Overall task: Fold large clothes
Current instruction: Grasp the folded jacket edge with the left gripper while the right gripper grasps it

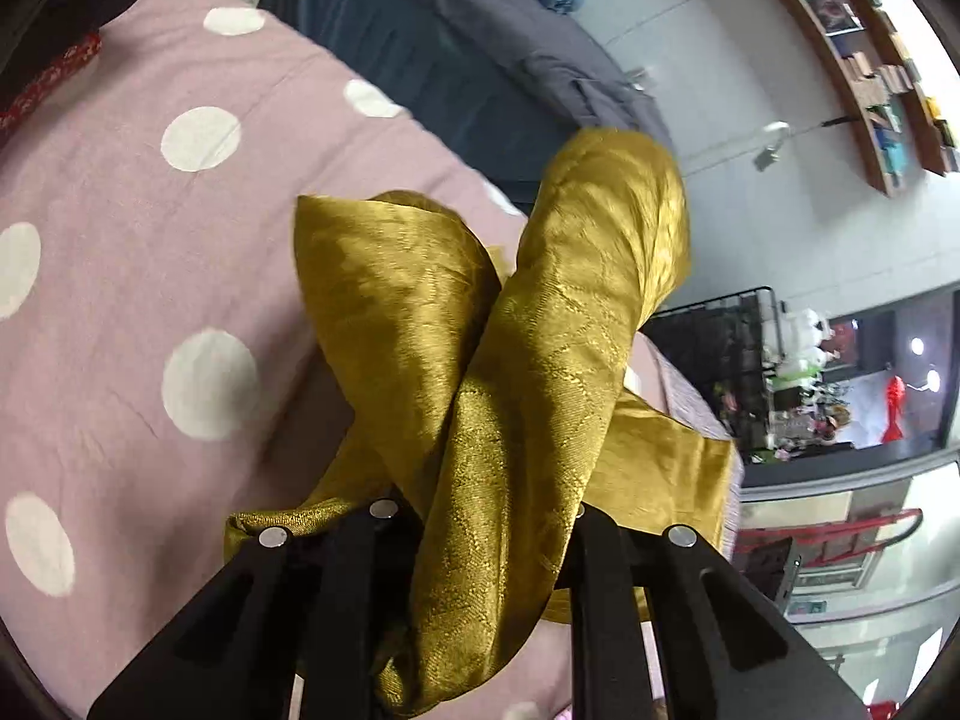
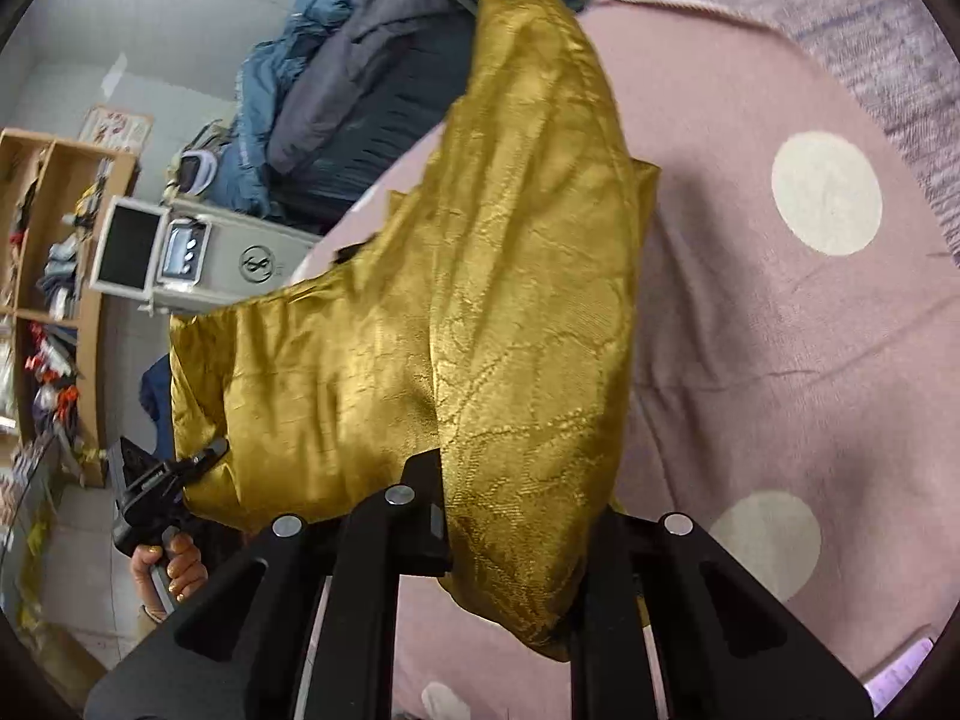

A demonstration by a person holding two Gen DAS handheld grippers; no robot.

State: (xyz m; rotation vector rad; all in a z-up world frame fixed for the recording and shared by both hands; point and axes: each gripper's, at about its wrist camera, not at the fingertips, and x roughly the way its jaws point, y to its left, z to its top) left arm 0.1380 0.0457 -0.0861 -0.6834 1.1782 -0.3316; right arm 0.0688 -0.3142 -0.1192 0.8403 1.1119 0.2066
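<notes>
- Pink bedding with white polka dots (image 1: 120,276) is filling the left half of the left wrist view, with a dark grey duvet (image 1: 480,42) along the top and wall shelves (image 1: 870,78) at the upper right.
- At the bottom centre of this view, the left gripper (image 1: 480,546) is pinching a bunched fold of the golden satin garment (image 1: 540,360); the cloth is passing between its fingers and hiding the tips.
- From the grip, two thick lobes of the garment are rising toward the frame's centre and crossing each other, while a flatter part is lying on the bedding at the lower right.
- In the right wrist view, the same polka-dot bedding (image 2: 780,360) is taking up the right side, and a cluttered wooden shelf unit (image 2: 54,276) and a grey safe-like box (image 2: 240,264) are sitting at the left.
- The right gripper (image 2: 510,534), at the bottom centre, is clamping another edge of the garment (image 2: 480,300), which is hanging in a broad, rumpled sheet up toward the top centre.
- At the lower left, the other gripper (image 2: 162,480) is gripping the garment's far corner, a hand (image 2: 171,564) holding its handle.
- Judging by this, the fold is only beginning: the garment is lifted and bunched, not yet spread flat, and no neat crease is showing.
</notes>
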